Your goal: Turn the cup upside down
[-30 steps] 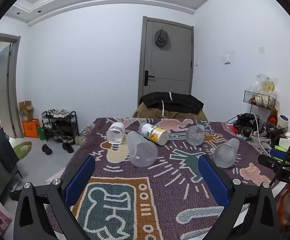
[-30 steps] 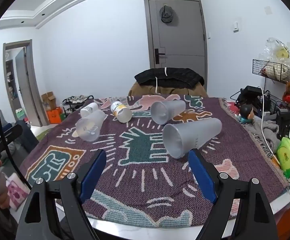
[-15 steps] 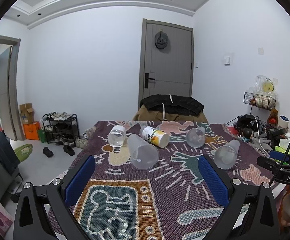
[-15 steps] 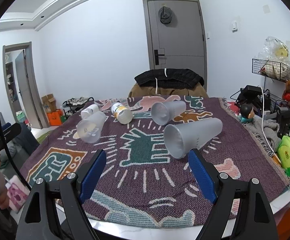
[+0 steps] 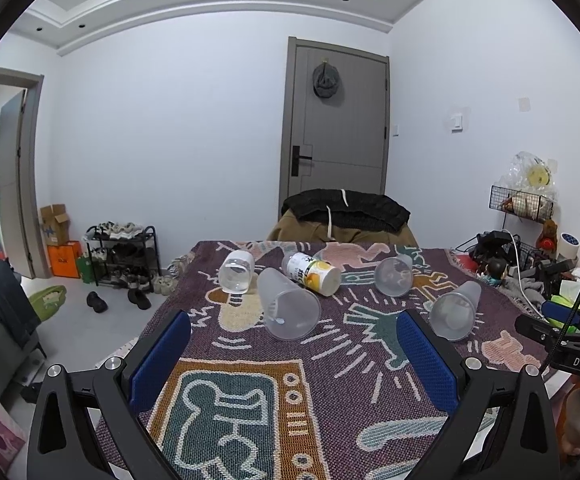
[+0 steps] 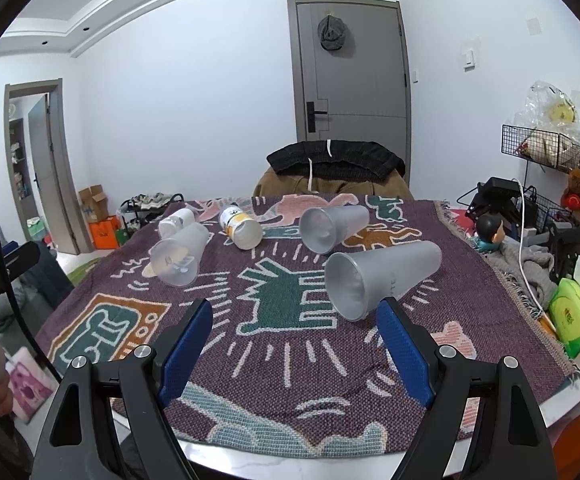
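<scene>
Several frosted plastic cups lie on their sides on a patterned purple tablecloth (image 6: 281,360). The nearest cup (image 6: 378,276) lies just beyond my right gripper (image 6: 296,320), mouth toward me. A second cup (image 6: 332,226) lies behind it, a third (image 6: 179,254) at the left. In the left wrist view the third cup (image 5: 287,308) lies ahead of my left gripper (image 5: 294,340), and the nearest cup (image 5: 454,314) is at the right. Both grippers stand open and hold nothing.
A yellow-labelled can (image 6: 241,228) and a small clear bottle (image 6: 175,220) lie among the cups. A chair with dark clothing (image 6: 334,168) stands behind the table. Cables, a toy figure and a green tissue pack (image 6: 578,320) crowd the right edge.
Both views have lifted and drawn back slightly, so the cups sit a little lower and farther in frame. The cups have not moved and both grippers remain open.
</scene>
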Tool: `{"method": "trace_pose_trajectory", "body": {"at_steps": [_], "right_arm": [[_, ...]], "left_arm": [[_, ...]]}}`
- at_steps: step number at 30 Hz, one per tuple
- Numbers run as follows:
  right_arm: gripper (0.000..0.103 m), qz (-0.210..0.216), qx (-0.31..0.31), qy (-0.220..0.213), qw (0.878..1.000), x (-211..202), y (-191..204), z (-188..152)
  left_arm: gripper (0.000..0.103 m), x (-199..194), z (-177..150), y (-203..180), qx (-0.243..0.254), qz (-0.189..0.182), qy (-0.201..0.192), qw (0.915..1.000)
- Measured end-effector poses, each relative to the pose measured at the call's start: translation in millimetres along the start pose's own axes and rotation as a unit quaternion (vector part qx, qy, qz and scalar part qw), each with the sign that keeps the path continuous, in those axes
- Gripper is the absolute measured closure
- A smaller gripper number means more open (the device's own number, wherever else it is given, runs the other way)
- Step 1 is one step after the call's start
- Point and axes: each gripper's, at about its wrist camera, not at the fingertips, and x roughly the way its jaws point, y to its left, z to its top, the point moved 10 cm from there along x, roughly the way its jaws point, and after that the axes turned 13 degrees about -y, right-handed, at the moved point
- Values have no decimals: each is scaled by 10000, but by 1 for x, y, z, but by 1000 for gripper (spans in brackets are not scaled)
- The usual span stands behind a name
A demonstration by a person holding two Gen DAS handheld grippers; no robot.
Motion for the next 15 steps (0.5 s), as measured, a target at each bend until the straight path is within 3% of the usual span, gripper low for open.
{"method": "trace_pose_trajectory", "body": {"at_steps": [15], "right_arm": [[19,0,56,20,10000,0,-3,2]], "left_arm": [[0,-3,6,-2,120,6,-73,9999]]}}
